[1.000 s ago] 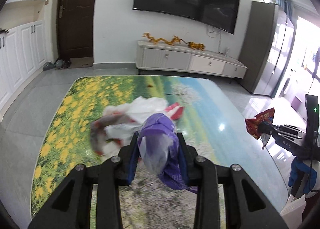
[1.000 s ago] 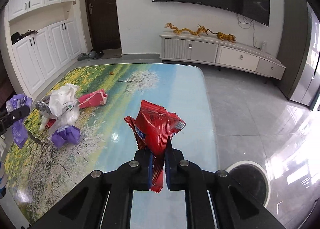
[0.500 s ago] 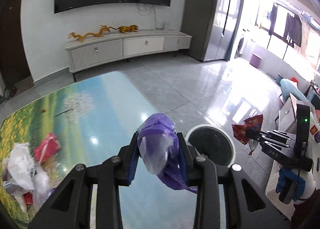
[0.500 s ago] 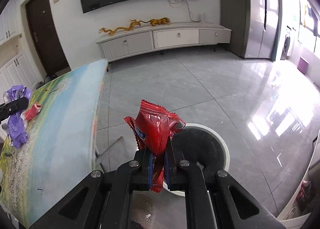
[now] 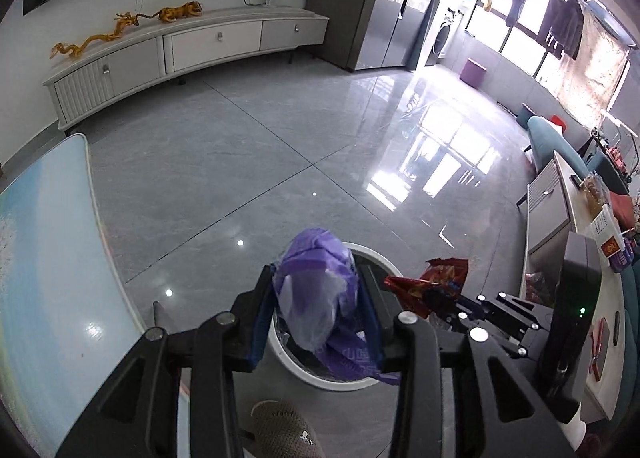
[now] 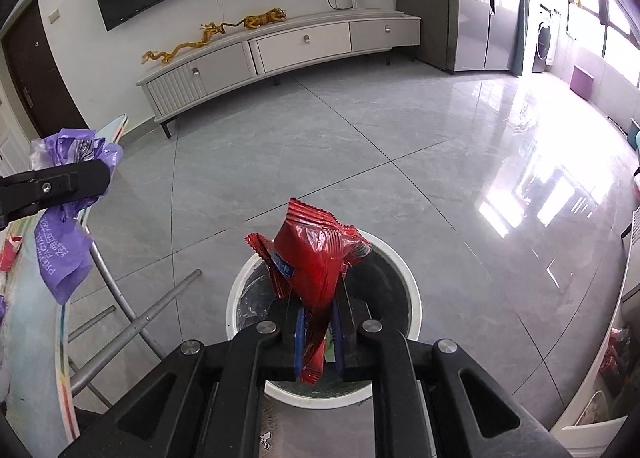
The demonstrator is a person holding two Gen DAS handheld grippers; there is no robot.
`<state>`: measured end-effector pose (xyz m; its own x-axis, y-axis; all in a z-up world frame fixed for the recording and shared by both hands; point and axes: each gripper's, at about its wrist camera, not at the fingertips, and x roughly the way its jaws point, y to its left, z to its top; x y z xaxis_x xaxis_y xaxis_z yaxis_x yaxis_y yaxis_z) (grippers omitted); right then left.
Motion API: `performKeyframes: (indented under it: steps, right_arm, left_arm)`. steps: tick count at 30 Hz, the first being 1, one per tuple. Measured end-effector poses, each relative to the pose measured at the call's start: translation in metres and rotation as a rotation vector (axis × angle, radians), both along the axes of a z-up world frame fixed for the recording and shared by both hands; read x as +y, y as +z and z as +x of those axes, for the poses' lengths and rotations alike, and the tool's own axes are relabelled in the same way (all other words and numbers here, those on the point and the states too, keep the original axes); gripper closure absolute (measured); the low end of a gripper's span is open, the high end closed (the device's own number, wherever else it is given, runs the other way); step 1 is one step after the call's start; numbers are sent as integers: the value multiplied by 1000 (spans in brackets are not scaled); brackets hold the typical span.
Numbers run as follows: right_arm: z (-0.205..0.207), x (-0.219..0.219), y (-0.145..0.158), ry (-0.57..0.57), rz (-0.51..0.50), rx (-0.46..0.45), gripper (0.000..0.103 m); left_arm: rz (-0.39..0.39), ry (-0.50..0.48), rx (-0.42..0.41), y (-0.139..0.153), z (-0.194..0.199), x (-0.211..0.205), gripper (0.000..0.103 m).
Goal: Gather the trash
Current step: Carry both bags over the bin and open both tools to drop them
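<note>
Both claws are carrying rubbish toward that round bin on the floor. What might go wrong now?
1. The purple bag is bulky and light; with the left gripper jaws just opening, it may drift past the bin rim.
2. The red wrapper in the right gripper could cling to the pads.
3. The grippers are close and might bump.

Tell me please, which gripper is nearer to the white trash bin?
Right. The right gripper hangs directly over the white trash bin; the left gripper reaches its rim from the table side.

Purple bag (image 5: 320, 294), red wrapper (image 6: 316, 258), white-rimmed bin (image 6: 412, 298), grey floor (image 6: 360, 146)
</note>
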<state>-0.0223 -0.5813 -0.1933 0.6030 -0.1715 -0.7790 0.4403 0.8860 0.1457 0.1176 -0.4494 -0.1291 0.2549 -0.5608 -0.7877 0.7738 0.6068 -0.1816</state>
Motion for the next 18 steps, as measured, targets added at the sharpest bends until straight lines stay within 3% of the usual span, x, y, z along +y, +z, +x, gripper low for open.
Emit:
performKeyframes:
  steps: [4,9,15,18]
  right_arm:
    - [8,-11,-11,-8,6,21,87]
    - [8,-16,-20,-32,9,44,82]
    - [1,-17,-15,-46,-8,44,68]
    - [-1,-14,-7,-51,-20,36,66]
  left_arm:
    - [4,6,40,-14,6,-20,43]
    - [-4,-2,50,-15,5,-22,43]
    - [-46,35,-26,6,2,3,43]
    - [-78,59,-86,25,-3,21,43]
